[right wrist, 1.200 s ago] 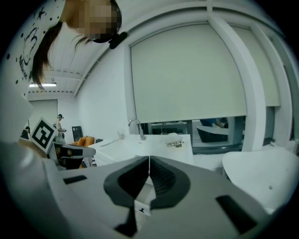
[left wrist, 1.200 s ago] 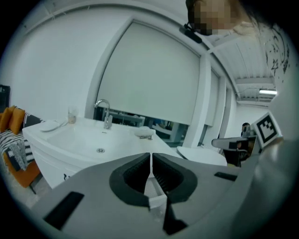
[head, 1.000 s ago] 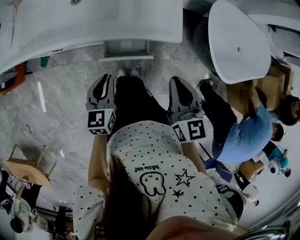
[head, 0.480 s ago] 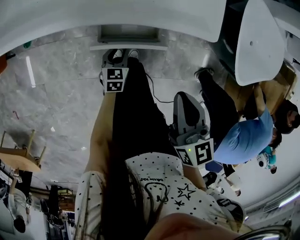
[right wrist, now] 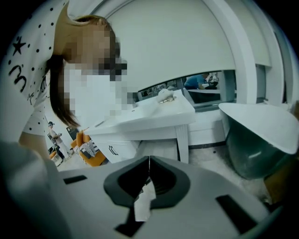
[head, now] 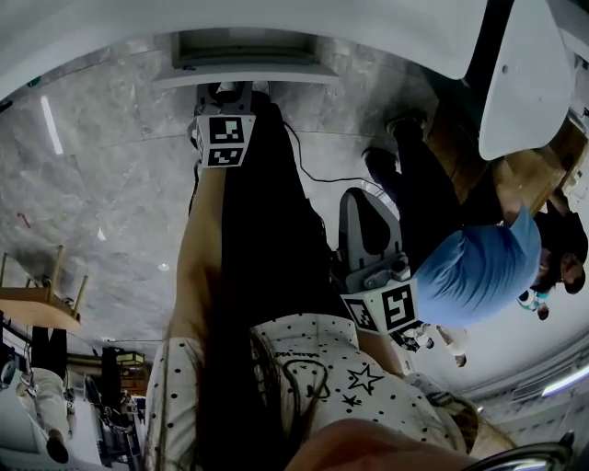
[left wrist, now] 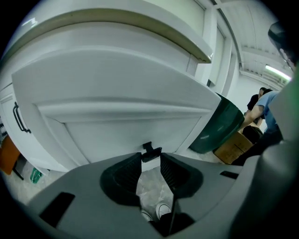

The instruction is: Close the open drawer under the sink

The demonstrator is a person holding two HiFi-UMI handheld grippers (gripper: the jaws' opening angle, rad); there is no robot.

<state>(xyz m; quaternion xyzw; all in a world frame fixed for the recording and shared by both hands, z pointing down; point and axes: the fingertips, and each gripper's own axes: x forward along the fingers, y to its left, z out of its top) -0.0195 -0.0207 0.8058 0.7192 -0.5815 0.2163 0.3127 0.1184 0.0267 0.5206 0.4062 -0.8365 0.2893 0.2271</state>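
A: Grey marble floor (head: pixel 110 184), white sink unit (head: pixel 276 18) along the top of the head view. Where is the drawer?

B: The drawer (head: pixel 244 69) sticks out under the sink, still open. The sink's edge cuts off its inside. In the left gripper view, its white front (left wrist: pixel 117 121) fills most of the picture.

A: Grippers?

B: The left gripper (left wrist: pixel 151 156) is at the drawer front with its jaws spread. The black handle (left wrist: pixel 152 151) sits right at the tips. I cannot tell whether either pad touches it. In the head view its marker cube hides the jaws. The right gripper (right wrist: pixel 149 161) is clenched tip to tip on nothing and hangs by the person's hip, well apart from the drawer.

A: Change from one second ago?

B: Both grippers were level at the waist then. The left one has since gone out to the drawer; the right one has shifted little. The drawer has not moved in.
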